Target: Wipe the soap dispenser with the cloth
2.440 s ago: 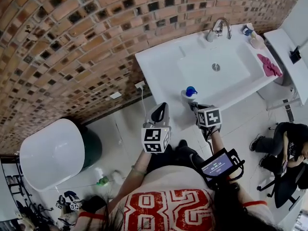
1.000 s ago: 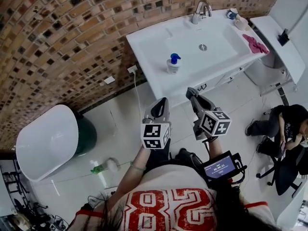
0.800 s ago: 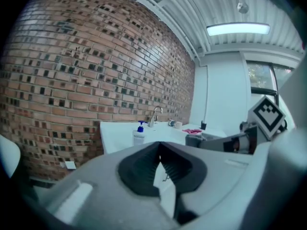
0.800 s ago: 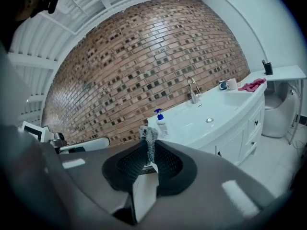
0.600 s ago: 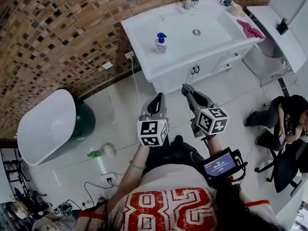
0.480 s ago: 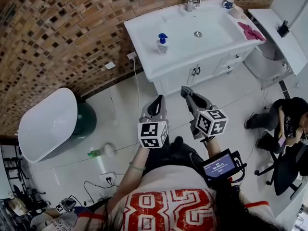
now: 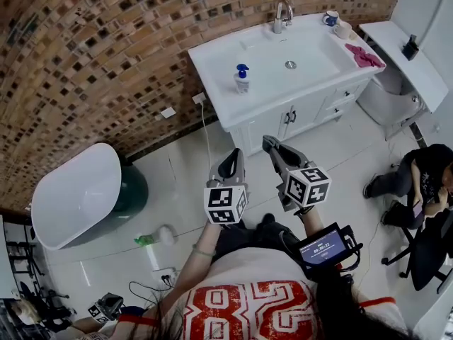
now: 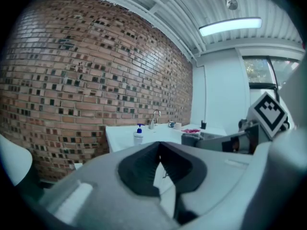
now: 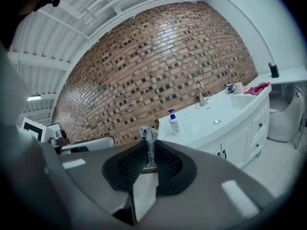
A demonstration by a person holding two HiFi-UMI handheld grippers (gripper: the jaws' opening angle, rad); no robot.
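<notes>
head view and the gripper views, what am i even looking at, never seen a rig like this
No robot: a person holds a two-jaw gripper in each hand. The head view looks down from their head at the left gripper, the right gripper and a vanity further off. On it stand a soap dispenser and a tap; a pink cloth lies at one end. Each gripper view rides on a gripper, looking along its jaws. The left is shut and empty; the right pinches a grey fuzzy strip.
</notes>
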